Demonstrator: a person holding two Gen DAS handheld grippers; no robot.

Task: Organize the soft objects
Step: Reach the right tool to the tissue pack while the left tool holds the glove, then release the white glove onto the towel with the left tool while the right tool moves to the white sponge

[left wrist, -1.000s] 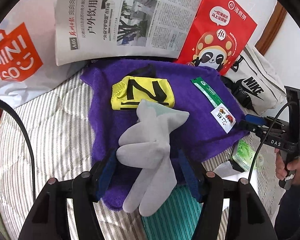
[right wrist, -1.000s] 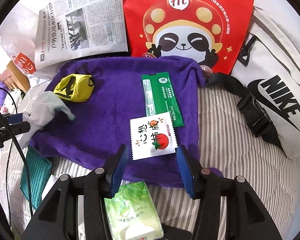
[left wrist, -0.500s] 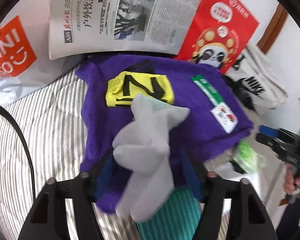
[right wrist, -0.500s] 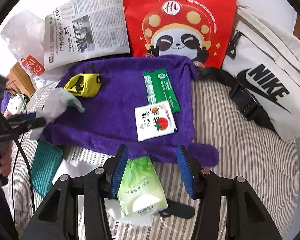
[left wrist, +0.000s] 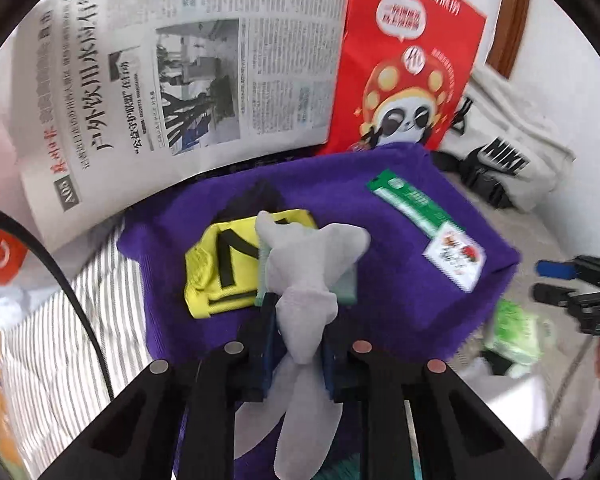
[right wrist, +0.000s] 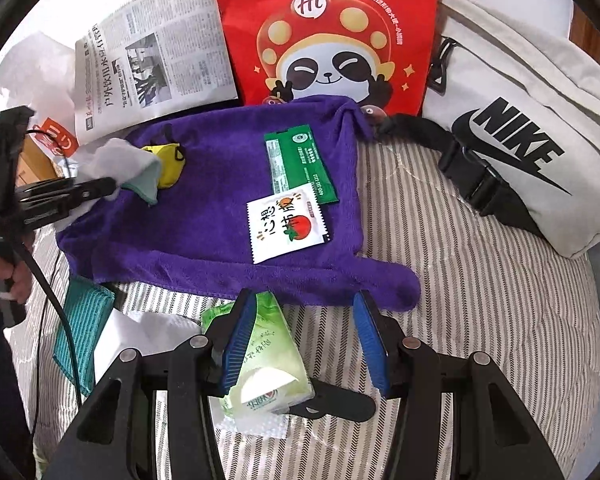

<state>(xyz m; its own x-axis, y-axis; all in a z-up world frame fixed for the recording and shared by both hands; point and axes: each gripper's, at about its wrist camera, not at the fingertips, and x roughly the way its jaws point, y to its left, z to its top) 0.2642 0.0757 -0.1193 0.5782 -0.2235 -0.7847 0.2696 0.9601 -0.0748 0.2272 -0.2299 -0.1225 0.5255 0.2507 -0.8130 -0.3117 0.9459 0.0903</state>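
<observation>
Left wrist view: your left gripper (left wrist: 298, 344) has its jaws pinched narrow on the grey glove (left wrist: 306, 280); glove's fingers fan out fwd over the yellow pouch (left wrist: 220, 266) and the purple towel (left wrist: 380, 248), its cuff end hangs down below the jaws; frame is motion-blurred so can't tell if glove tips touch the pouch. Pouch lies on the towel's left part; green sachet (left wrist: 408, 200) and white tomato sachet (left wrist: 454, 256) lie on the towel's right part, the white one overlapping the green one's near end. Newspaper (left wrist: 180, 72) and red panda bag (left wrist: 408, 68) stand behind the towel; Nike bag (left wrist: 508, 148) at right.

Right wrist view: your right gripper (right wrist: 306, 340) has jaws wide apart, nothing btwn them; it hovers at the towel's near edge over the striped bedding (right wrist: 480, 300). Green tissue pack (right wrist: 260, 364) lies by the left finger, partly behind it; teal cloth (right wrist: 82, 328) sits at left on the bedding, just beside the towel's near-left corner. From this side you see the glove up at the towel's far-left corner, in front of the pouch.
</observation>
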